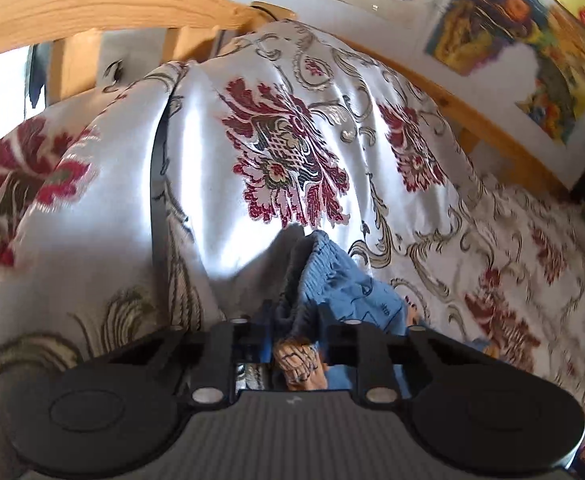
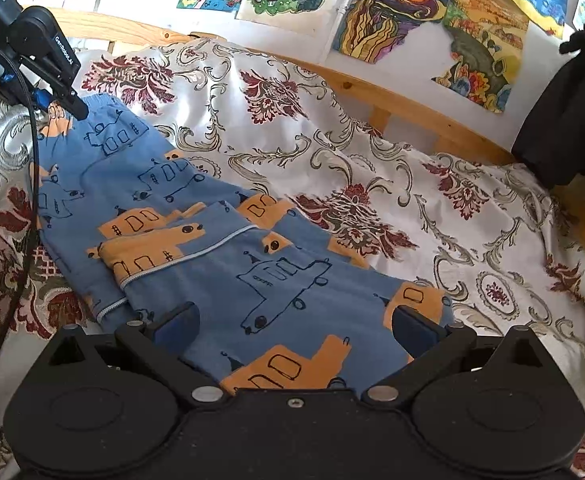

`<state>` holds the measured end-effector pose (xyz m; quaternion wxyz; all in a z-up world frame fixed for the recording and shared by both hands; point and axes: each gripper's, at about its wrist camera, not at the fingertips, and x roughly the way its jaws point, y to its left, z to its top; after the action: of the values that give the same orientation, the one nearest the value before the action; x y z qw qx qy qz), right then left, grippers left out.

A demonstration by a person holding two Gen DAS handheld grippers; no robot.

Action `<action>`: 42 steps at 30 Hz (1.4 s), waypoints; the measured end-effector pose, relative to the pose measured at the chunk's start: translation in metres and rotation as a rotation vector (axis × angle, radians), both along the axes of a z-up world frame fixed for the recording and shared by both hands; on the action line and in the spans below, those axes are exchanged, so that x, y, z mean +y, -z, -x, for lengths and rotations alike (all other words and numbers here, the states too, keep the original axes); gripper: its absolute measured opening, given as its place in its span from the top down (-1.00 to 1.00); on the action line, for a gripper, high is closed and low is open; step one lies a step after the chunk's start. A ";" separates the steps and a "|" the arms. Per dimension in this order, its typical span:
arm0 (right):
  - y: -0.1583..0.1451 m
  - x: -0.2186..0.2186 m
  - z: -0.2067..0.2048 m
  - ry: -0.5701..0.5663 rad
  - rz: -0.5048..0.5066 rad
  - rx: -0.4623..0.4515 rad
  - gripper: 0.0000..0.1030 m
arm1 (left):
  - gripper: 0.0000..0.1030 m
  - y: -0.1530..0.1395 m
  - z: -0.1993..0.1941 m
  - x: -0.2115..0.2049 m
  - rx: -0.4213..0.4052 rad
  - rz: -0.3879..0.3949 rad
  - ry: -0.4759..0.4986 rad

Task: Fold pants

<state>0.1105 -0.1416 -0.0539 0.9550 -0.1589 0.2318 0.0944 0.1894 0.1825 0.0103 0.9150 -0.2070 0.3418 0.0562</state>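
The right claw [image 2: 294,322] hangs with fingers spread wide apart over the leg end of the blue pants [image 2: 196,232], gripping nothing. From it the pants run long-axis toward eleven o'clock across the bed [image 2: 432,216], ending at the waistband, where the left claw [image 1: 296,320] is clamped on the bunched fabric.

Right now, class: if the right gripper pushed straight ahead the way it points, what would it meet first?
The right gripper stands open over the blue pants, so it would probably meet that cloth first; depth is unclear.
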 end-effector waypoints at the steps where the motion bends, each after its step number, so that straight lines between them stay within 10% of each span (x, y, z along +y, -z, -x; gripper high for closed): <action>1: -0.001 -0.002 0.000 -0.001 -0.012 0.001 -0.98 | 0.59 -0.003 0.002 -0.003 -0.007 0.005 -0.010; 7: -0.023 -0.025 0.003 0.003 -0.064 -0.035 -0.98 | 0.60 -0.046 0.020 -0.049 -0.081 -0.001 0.045; 15: -0.074 -0.111 0.004 0.081 -0.245 -0.013 -0.98 | 0.60 -0.094 0.046 -0.177 -0.237 -0.215 0.402; 27: -0.060 -0.228 -0.004 0.240 -0.769 0.110 -0.95 | 0.70 -0.016 0.060 -0.363 -0.202 -0.537 0.893; 42: -0.040 -0.198 -0.017 0.133 -0.787 0.217 -0.93 | -0.08 0.024 0.071 -0.314 -0.128 -0.699 0.858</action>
<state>0.1270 -0.3393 -0.0138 0.9169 0.2446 0.2874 0.1299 0.1187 -0.1314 -0.0142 0.8890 0.2633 0.3002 -0.2239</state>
